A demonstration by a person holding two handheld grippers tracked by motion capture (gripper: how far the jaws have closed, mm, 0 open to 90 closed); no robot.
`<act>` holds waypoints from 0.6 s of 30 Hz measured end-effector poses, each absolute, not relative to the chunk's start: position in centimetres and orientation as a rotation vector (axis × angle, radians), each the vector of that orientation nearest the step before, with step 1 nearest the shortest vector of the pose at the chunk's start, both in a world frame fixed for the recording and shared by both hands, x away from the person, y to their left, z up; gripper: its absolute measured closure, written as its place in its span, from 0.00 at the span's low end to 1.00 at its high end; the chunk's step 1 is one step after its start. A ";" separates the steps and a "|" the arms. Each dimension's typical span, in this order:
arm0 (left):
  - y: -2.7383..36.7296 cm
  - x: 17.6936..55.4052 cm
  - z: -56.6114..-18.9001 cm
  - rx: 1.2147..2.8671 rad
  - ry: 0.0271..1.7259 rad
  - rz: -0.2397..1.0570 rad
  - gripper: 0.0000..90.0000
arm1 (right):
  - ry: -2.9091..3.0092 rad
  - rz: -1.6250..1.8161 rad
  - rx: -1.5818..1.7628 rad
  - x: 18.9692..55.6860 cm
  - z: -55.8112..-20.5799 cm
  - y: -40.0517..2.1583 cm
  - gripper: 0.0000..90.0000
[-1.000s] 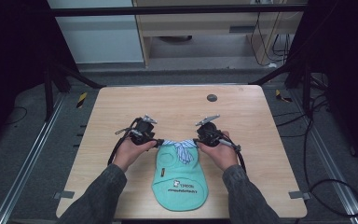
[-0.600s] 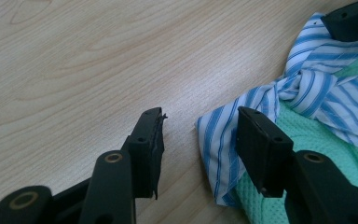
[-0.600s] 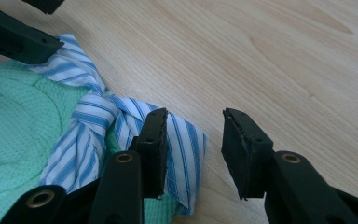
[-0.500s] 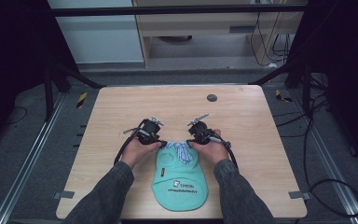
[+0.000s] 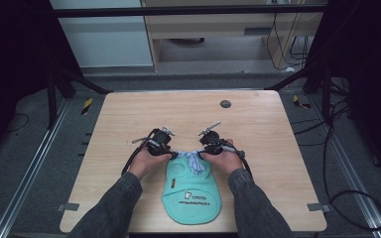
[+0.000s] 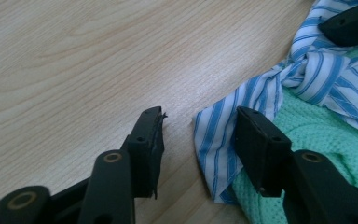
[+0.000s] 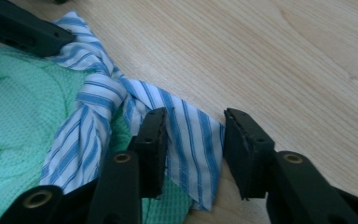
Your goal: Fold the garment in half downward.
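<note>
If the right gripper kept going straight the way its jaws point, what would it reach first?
Probably the striped tie end: it already lies between the open jaws of the right gripper. Past it is bare table, though depth is hard to judge.

The setting is a laboratory recording station, not a home. A square light-wood table (image 5: pixel 188 114) stands at frame centre inside a frame of black metal struts (image 5: pixel 297 79), on grey carpet floor (image 5: pixel 34 163). Aluminium floor rails (image 5: pixel 25 183) run along the lower left and lower right. Loose black cables (image 5: pixel 347 198) lie at right, with yellow-and-black hazard tape (image 5: pixel 87 105) at the table's upper corners. A pale wooden shelf unit (image 5: pixel 213 29) occupies the upper centre.
</note>
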State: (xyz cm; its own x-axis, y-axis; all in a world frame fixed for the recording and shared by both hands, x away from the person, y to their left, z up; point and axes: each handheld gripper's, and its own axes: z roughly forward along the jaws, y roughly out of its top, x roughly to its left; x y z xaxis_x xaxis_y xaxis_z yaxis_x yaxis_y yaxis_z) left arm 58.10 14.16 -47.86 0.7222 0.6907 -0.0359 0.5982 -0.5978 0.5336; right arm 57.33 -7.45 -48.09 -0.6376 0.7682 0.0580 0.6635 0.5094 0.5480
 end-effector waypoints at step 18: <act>14.4 57.7 -47.0 2.405 0.856 0.196 0.96 | 2.579 0.852 1.079 56.0 -46.7 -7.5 0.92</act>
